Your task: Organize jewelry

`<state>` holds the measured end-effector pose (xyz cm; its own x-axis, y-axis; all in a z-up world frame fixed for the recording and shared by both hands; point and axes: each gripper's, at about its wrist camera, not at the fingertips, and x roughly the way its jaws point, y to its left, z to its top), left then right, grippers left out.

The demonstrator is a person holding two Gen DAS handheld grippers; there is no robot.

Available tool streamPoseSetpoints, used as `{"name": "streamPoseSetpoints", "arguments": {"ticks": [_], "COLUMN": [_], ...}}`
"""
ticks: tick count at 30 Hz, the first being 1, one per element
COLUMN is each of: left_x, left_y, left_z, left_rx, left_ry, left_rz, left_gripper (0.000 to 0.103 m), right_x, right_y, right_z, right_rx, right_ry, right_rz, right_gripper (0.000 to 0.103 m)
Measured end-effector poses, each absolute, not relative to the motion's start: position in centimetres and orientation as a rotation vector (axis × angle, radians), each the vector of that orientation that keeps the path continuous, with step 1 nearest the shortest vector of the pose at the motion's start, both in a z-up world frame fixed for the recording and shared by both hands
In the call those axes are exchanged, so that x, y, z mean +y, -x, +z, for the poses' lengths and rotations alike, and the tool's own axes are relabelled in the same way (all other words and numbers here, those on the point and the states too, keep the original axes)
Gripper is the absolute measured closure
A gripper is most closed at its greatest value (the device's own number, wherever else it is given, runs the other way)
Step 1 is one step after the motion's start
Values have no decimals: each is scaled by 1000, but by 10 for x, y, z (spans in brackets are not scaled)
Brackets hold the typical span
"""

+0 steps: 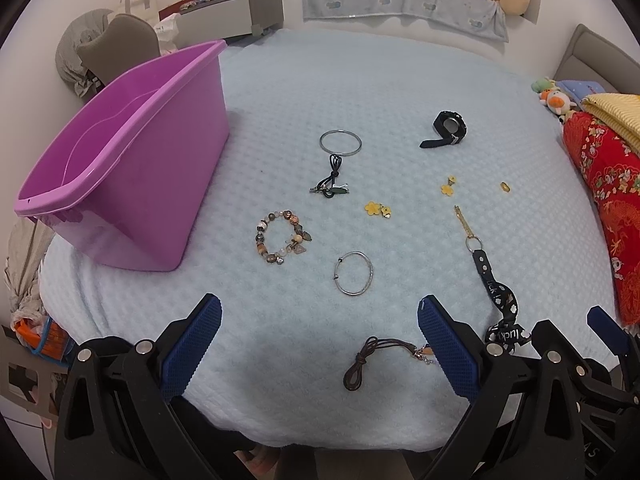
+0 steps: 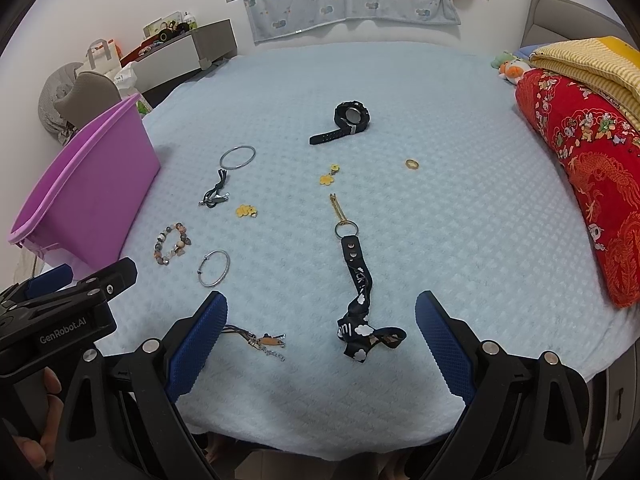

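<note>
I am just starting, with my left gripper (image 1: 320,344) and right gripper (image 2: 320,340) both wide open and holding nothing, so next I should drop down on the brown cord bracelet (image 1: 360,364) right by me and carry it to the purple bin (image 1: 120,160).

Black plastic left claw (image 1: 320,344) and right claw (image 2: 322,342); blue textured pads; silver screws; white "GenRobot.AI" lettering.

We saw white walls (image 2: 80,8), a grey cabinet (image 2: 208,46) at upper left, and a grey headboard (image 2: 560,12) at upper right.
</note>
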<state>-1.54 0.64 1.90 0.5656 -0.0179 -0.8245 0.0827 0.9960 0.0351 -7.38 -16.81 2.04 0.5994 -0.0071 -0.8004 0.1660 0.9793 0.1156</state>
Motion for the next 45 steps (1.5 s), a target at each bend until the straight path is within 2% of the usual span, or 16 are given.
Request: {"name": "streamPoseSetpoints", "arguments": {"ticks": [23, 34, 45], "left_x": [13, 46, 0], "left_y": [12, 21, 30], "left_z": [5, -43, -76], "left_rx": [1001, 1062, 1065], "left_ry": [-51, -42, -121], "left_rz": [-59, -36, -200], "left_gripper": [6, 6, 6], "right_x": [-181, -199, -213], "right_y": [74, 75, 60], "right_z": [0, -27, -62], "right_rx": [951, 1000, 1070], "right_ry": [-216, -238, -226], "right_rz": [-93, -90, -102], "right_gripper": [12, 12, 12]}}
